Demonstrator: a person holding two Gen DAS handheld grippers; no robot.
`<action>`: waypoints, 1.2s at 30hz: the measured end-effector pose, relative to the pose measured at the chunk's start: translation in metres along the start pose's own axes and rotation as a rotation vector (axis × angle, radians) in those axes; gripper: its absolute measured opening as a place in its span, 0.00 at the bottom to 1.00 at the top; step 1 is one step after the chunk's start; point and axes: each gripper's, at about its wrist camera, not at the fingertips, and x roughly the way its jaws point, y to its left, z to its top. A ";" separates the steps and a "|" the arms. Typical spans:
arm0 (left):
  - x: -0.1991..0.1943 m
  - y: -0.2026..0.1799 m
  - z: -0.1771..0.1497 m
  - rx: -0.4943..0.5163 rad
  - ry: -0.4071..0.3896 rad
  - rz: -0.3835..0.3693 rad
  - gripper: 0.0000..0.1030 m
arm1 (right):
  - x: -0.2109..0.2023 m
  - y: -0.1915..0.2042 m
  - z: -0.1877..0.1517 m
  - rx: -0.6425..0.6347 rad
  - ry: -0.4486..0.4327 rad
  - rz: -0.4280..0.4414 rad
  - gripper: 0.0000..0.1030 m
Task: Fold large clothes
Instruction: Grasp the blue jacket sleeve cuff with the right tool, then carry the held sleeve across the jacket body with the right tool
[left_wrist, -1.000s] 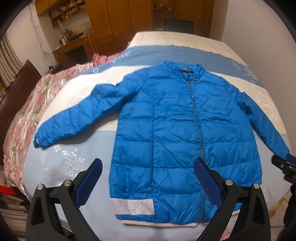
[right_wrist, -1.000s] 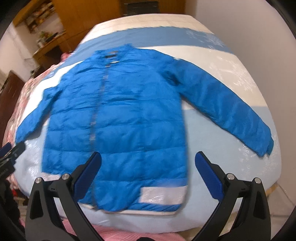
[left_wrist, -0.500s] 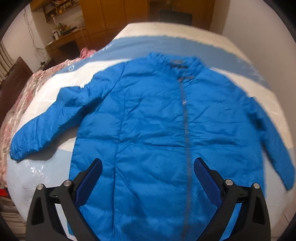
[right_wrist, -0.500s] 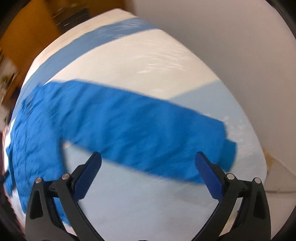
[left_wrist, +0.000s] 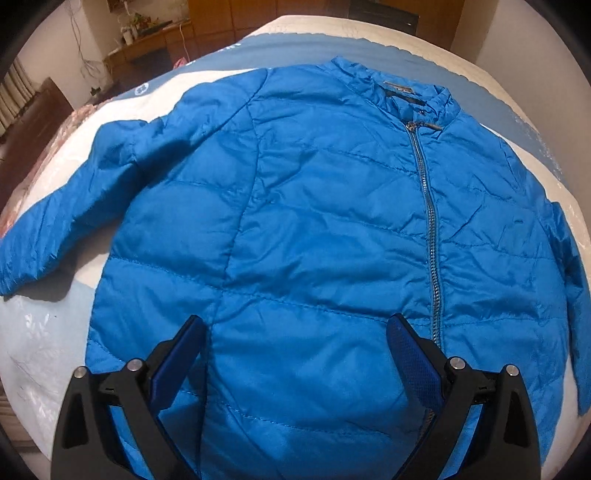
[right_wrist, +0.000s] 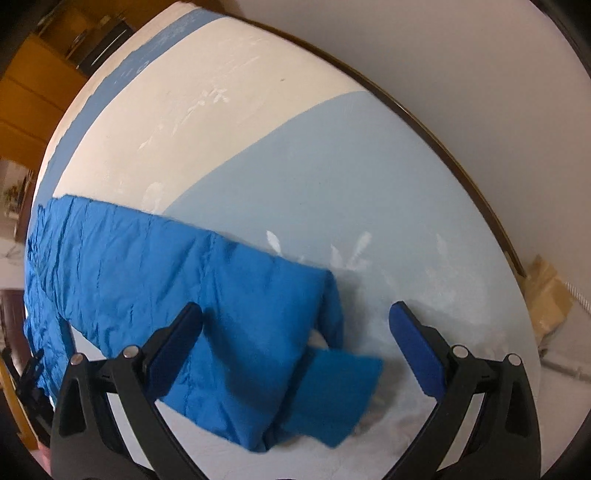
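The right gripper stands wide open and grips nothing; between its blue pads lies the cuff end of the jacket sleeve, which is bent back on itself there, the cuff poking out toward 5 o'clock. The sleeve runs off toward 9 o'clock to the body of the garment at the picture's edge. Around it is the pale blue and cream bedspread, with the bed's dark edge and a white wall toward 1 o'clock.

The left gripper is equally wide open and empty, hovering above the lower front of the blue puffer jacket. The jacket lies face up and zipped on the bed, collar at 12 o'clock, zipper running down at about 1 o'clock from the jaws, the other sleeve stretched out toward 9 o'clock. A wooden desk and cupboards sit beyond at 11 o'clock.

Risks, as I judge them: the nylon shell looks slick and puffy, so a shallow pinch on the doubled cuff could catch only one layer and slip free mid-fold. Dragging the sleeve across might also tug the body askew, since nothing pins it down.
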 end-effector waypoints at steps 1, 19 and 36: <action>0.000 -0.001 -0.002 0.003 0.002 0.001 0.96 | 0.002 0.004 0.001 -0.018 0.003 -0.004 0.93; -0.001 0.008 -0.001 0.008 0.026 -0.061 0.96 | -0.105 0.167 0.015 -0.305 -0.111 0.379 0.10; 0.012 0.046 0.053 0.007 0.024 -0.025 0.96 | 0.007 0.452 0.010 -0.723 0.169 0.418 0.10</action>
